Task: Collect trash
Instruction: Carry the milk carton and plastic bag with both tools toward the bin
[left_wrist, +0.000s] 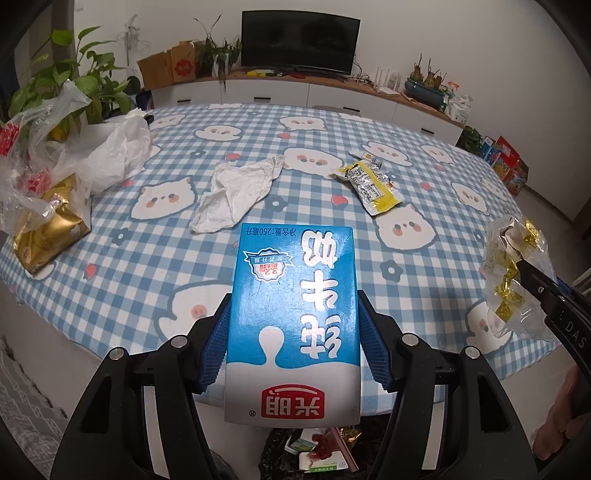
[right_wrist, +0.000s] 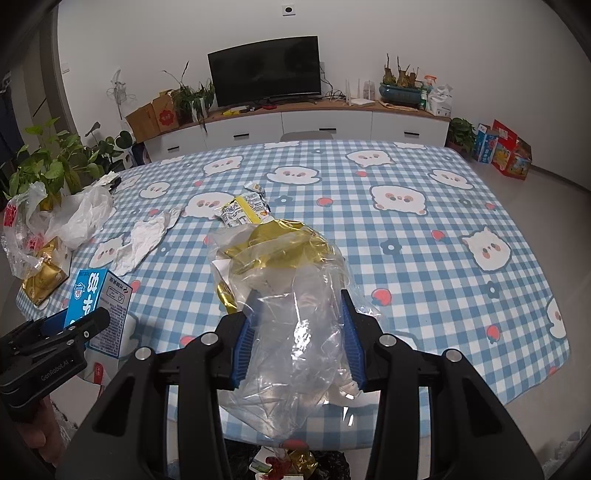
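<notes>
Left claw (left_wrist: 293, 332) clamped on a blue-and-white milk carton (left_wrist: 293, 325); both blue pads press its side faces, carton upside down in the left wrist view, filling the lower centre of the frame over the near edge of the tabletop (left_wrist: 424, 236). Right claw (right_wrist: 297, 332) closed on a crumpled clear plastic bag with gold foil inside (right_wrist: 291, 295), lower centre of the right wrist view, also over the near tabletop edge. Same bag appears at the right edge of the left view (left_wrist: 513, 273); the carton appears at lower left of the right view (right_wrist: 98, 302). Below both claws, at the bottom edge of each frame, a black trash bag (left_wrist: 280, 454) with wrappers already in it. Trash remaining on the checked tablecloth: crumpled white tissue (left_wrist: 236, 192) at centre, yellow snack wrapper (left_wrist: 371, 184) to its right, a small white wrapper (left_wrist: 367, 156) just beyond that. Left side of the frame: gold carton (left_wrist: 51, 229) under loose plastic bags (left_wrist: 74, 147), beside a potted plant (left_wrist: 70, 85). Background: TV (left_wrist: 300, 42) on a white sideboard (left_wrist: 295, 96).
</notes>
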